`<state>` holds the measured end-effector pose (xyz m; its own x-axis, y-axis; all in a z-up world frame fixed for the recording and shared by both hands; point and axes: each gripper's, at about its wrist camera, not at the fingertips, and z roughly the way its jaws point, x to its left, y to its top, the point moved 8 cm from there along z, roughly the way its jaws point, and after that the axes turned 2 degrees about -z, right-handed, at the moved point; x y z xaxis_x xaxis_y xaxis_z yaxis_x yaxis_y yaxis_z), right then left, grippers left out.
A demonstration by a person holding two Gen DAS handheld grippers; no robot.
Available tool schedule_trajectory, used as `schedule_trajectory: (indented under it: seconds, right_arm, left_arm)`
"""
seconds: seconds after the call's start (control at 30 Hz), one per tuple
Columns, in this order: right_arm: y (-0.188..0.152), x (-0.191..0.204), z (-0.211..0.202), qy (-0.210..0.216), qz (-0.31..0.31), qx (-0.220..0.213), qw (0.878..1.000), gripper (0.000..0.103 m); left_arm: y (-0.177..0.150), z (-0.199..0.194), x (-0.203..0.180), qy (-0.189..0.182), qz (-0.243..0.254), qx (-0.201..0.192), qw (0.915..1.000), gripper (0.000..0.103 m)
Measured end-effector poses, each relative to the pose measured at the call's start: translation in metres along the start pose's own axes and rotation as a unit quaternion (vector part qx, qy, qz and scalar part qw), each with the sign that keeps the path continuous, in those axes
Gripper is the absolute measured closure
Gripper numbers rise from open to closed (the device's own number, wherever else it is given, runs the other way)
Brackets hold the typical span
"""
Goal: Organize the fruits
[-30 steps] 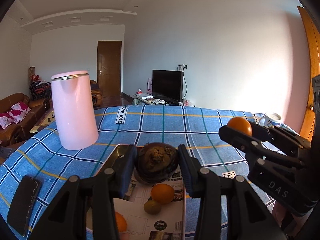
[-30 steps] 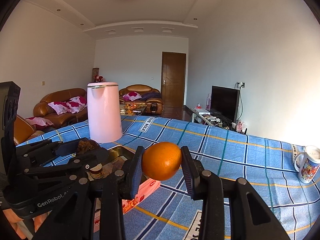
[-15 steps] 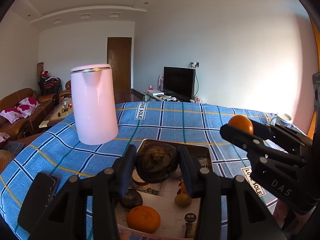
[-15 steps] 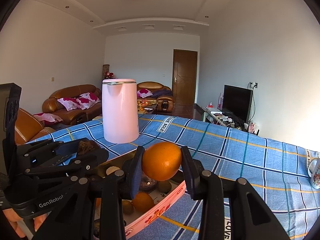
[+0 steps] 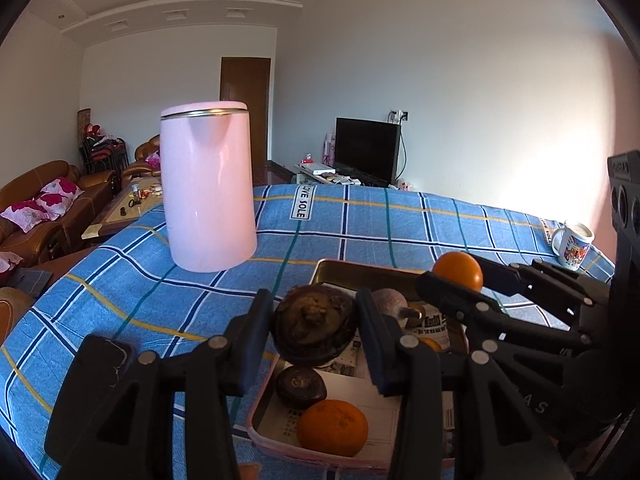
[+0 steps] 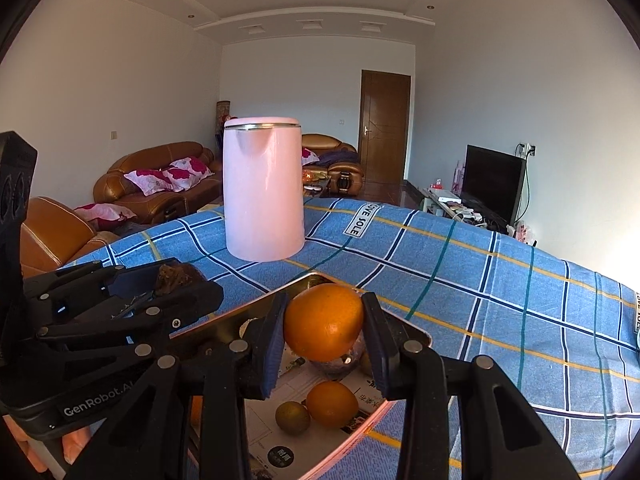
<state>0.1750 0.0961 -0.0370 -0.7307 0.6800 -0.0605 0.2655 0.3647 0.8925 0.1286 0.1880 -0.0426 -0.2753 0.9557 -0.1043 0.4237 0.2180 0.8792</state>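
My left gripper (image 5: 316, 330) is shut on a dark brown, wrinkled fruit (image 5: 314, 328), held above the near left part of a pink-rimmed tray (image 5: 340, 274). My right gripper (image 6: 324, 330) is shut on an orange (image 6: 323, 322) over the tray's (image 6: 256, 308) far corner; that orange (image 5: 458, 271) and the right gripper show at the right of the left wrist view. The left gripper (image 6: 172, 280) shows at the left of the right wrist view. In the tray lie an orange (image 5: 332, 427), another dark fruit (image 5: 300, 386), a second orange (image 6: 332, 398) and a small green-brown fruit (image 6: 293, 417) on printed paper.
A tall pink kettle (image 5: 208, 192) stands on the blue checked tablecloth (image 5: 360, 224) behind the tray. A dark phone (image 5: 90, 392) lies at the near left. A printed mug (image 5: 572, 242) sits at the far right edge. Sofas and a television are beyond the table.
Both grippers moved across the table with their fruits still held, and the kettle and tray shifted rightward in both views. More of the tray's contents came into sight beneath the fingers.
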Motion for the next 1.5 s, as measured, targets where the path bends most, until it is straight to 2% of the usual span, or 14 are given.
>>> schedule_trajectory:
  seconds: [0.27, 0.43, 0.53, 0.6, 0.67, 0.7, 0.73, 0.77, 0.9, 1.1, 1.33, 1.43, 1.5]
  right_arm:
    - [-0.024, -0.001, 0.032, 0.011, 0.024, 0.069, 0.997, 0.064]
    - [-0.036, 0.003, 0.042, 0.012, 0.016, 0.106, 0.994, 0.064]
    - [-0.039, 0.005, 0.043, 0.011, 0.006, 0.110, 0.994, 0.064]
    - [-0.039, 0.006, 0.042, 0.013, 0.003, 0.113, 0.994, 0.064]
    - [-0.039, 0.008, 0.041, 0.020, -0.002, 0.115, 0.993, 0.061]
    - [-0.039, 0.010, 0.039, 0.026, 0.000, 0.114, 0.993, 0.057]
    - [-0.039, 0.011, 0.037, 0.030, 0.001, 0.111, 0.993, 0.045]
    - [-0.038, 0.011, 0.035, 0.030, 0.001, 0.106, 0.994, 0.036]
    - [-0.035, 0.010, 0.023, 0.024, 0.002, 0.090, 0.996, 0.036]
    - [-0.035, -0.002, 0.006, 0.013, 0.016, 0.075, 0.997, 0.035]
    - [-0.033, -0.014, -0.027, -0.009, 0.028, 0.042, 0.999, 0.032]
    - [-0.031, -0.019, -0.043, -0.021, 0.026, 0.025, 0.999, 0.030]
    - [-0.031, -0.022, -0.053, -0.025, 0.027, 0.015, 0.999, 0.030]
  left_arm:
    - [-0.008, 0.009, 0.007, -0.002, 0.001, 0.021, 0.9998, 0.058]
    - [-0.013, 0.014, 0.004, -0.007, 0.004, 0.036, 0.9993, 0.058]
    - [-0.015, 0.017, 0.004, -0.005, 0.004, 0.042, 0.9991, 0.059]
    - [-0.015, 0.017, 0.005, -0.003, 0.002, 0.043, 0.9991, 0.057]
    - [-0.014, 0.014, 0.005, -0.003, -0.002, 0.041, 0.9992, 0.046]
    - [-0.013, 0.013, 0.005, -0.003, -0.003, 0.037, 0.9993, 0.041]
    - [-0.012, 0.010, 0.006, -0.003, -0.004, 0.033, 0.9995, 0.034]
    - [-0.011, 0.006, 0.005, -0.004, -0.003, 0.028, 0.9996, 0.031]
    - [-0.009, -0.004, 0.005, -0.004, -0.003, 0.018, 0.9998, 0.030]
    - [-0.008, -0.014, 0.009, 0.000, -0.012, 0.008, 0.9999, 0.015]
    - [-0.010, -0.025, 0.002, -0.002, -0.005, -0.001, 1.0000, 0.011]
    - [-0.009, -0.029, -0.003, -0.001, 0.000, -0.007, 1.0000, 0.002]
    - [-0.009, -0.032, -0.005, 0.005, 0.002, -0.010, 0.9999, 0.000]
